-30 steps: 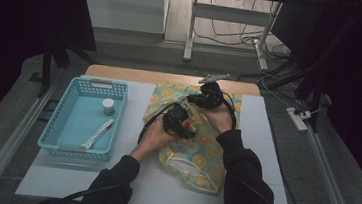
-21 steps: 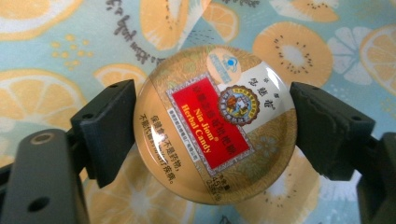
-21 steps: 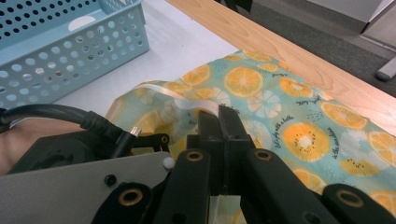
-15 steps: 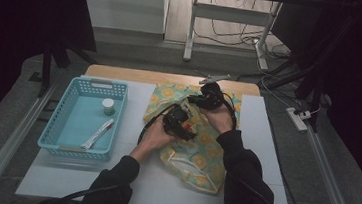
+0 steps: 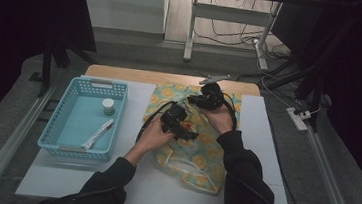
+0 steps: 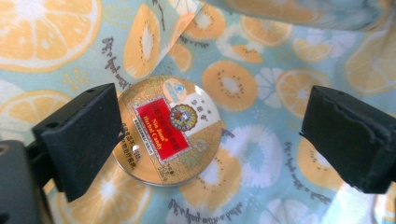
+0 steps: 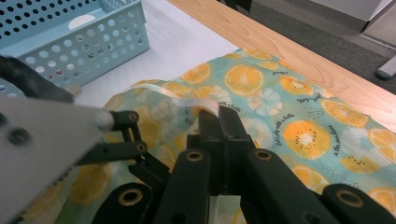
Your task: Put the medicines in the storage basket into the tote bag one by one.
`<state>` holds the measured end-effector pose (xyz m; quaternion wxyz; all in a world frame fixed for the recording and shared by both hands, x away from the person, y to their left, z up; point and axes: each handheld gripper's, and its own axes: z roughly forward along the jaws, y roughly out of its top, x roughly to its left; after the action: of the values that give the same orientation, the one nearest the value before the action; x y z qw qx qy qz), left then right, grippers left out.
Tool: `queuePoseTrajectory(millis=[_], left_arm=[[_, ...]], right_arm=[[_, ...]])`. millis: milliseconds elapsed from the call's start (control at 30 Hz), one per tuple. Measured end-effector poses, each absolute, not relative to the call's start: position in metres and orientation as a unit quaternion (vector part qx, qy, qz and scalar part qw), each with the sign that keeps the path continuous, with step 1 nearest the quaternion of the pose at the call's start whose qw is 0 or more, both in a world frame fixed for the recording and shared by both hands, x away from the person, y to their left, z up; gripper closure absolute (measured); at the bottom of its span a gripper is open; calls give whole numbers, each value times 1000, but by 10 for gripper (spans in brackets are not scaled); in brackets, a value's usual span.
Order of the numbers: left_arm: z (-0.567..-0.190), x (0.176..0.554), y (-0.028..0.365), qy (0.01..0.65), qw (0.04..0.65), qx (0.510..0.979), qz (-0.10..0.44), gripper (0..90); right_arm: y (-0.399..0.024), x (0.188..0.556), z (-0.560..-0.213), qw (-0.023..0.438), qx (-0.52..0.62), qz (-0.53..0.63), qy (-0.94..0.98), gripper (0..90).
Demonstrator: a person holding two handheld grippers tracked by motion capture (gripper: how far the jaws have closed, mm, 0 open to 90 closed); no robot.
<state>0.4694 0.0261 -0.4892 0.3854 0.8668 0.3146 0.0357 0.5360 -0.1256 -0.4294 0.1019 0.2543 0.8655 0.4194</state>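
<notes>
Round glossy tin (image 6: 168,130) on printed cloth (image 6: 261,60)

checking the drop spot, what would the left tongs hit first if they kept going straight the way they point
Most likely the round gold candy tin with a red label, lying on the orange-print cloth bag. It sits between the open left tongs, nearer one jaw; depth is hard to judge.

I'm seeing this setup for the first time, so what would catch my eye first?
The fruit-print bag at the table's middle stands out, its rim pinched by the shut right gripper. A round gold candy tin lies on the print between the left gripper's open fingers, which have just been opening. A blue basket sits at the left.
</notes>
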Motion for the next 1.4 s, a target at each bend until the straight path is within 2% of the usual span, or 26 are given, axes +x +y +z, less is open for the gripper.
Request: queuePoseTrajectory(millis=[467,733,967,1400], left_arm=[[-473,457,55,304,411,860,10,41],[-468,448,73,302,417,857,5,7],[-464,440,90,321,442,837,-11,10],[-450,424,126,332,438,836,6,35]], right_arm=[[-127,534,-430,102,252,417,867,900],[-127,532,-429,103,250,415,869,900],[-127,532,-430,104,248,412,870,900],[-130,531,-432,104,251,412,870,900]])
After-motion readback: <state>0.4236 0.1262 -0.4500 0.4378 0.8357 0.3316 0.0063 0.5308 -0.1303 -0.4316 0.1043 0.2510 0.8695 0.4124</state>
